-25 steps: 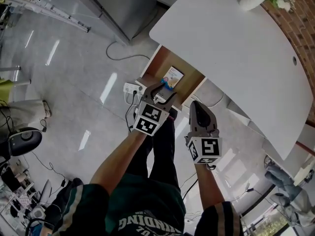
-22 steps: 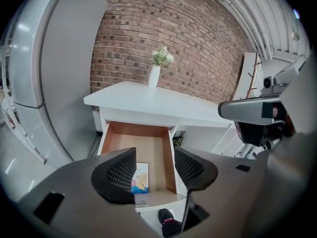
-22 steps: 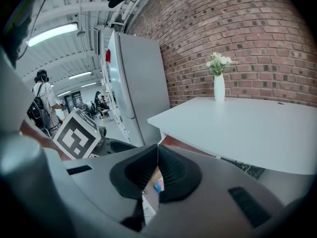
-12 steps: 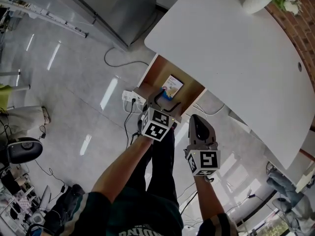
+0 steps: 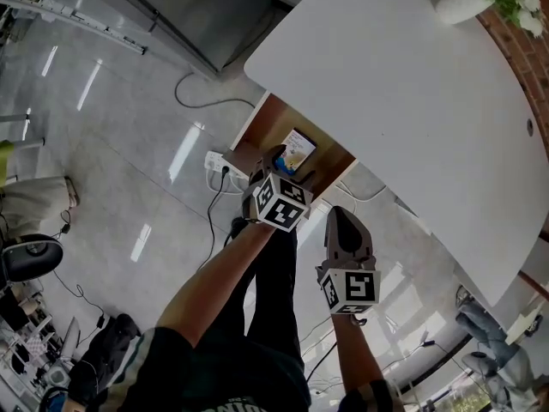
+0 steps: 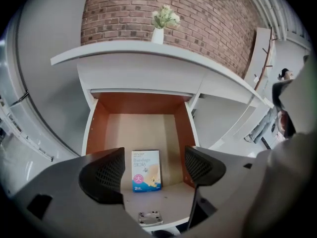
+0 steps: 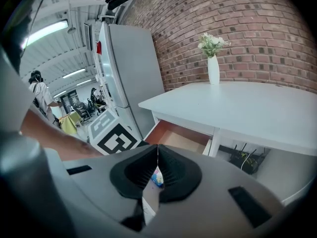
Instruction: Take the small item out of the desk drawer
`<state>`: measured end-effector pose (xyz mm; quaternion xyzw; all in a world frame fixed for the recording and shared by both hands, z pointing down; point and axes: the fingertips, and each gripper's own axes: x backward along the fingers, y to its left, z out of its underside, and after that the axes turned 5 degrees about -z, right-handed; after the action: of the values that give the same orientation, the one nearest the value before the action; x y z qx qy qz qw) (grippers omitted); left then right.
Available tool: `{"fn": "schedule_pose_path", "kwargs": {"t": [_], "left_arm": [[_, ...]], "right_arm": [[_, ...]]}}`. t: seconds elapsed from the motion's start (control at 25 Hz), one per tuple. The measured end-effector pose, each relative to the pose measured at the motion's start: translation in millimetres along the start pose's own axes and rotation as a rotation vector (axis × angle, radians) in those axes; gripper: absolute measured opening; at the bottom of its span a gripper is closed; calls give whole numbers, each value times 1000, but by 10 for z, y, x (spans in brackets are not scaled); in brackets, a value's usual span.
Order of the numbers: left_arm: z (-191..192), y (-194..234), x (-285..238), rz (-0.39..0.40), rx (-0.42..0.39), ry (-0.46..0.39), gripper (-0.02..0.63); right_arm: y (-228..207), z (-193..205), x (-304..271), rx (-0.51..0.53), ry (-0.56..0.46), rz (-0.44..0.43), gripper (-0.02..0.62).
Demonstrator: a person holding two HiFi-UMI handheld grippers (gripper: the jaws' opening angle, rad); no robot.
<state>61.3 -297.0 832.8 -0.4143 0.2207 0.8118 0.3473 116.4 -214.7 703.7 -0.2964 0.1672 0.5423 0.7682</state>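
Note:
The wooden drawer stands pulled out from under the white desk. A small bandage box lies flat near the drawer's front, also seen in the head view. My left gripper hangs over the drawer's front edge, pointing steeply down at the box. Its jaws have just been opening and stand wide, with the box framed between them but untouched. In the head view the left gripper is at the drawer. My right gripper hovers right of it, shut and empty, its pads pressed together.
A white vase with flowers stands at the desk's far end. A power strip and cables lie on the floor left of the drawer. A grey cabinet stands behind. The person's legs are below the grippers.
My left gripper has dropped toward the drawer front and its jaws have spread wider. The right gripper has sunk a little and stays shut.

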Motion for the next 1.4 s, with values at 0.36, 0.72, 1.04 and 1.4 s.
{"fn": "schedule_pose_path", "kwargs": {"t": [0.36,0.72,1.04,1.4], "left_arm": [[165,116,-524,-20,12,97,390],[275,132,-882,-21,1,171,411],[435,145,-1142,-42,18,216,426],[610,205,-1333,-72,60,250,437]], "right_arm": [[-116,215,-55,-39,42,9,25],[-128,369,-76,-39,74,1,25],[-122,423,-34,-91,49,11,25],[-172,549,8,-119,61,20,25]]}}
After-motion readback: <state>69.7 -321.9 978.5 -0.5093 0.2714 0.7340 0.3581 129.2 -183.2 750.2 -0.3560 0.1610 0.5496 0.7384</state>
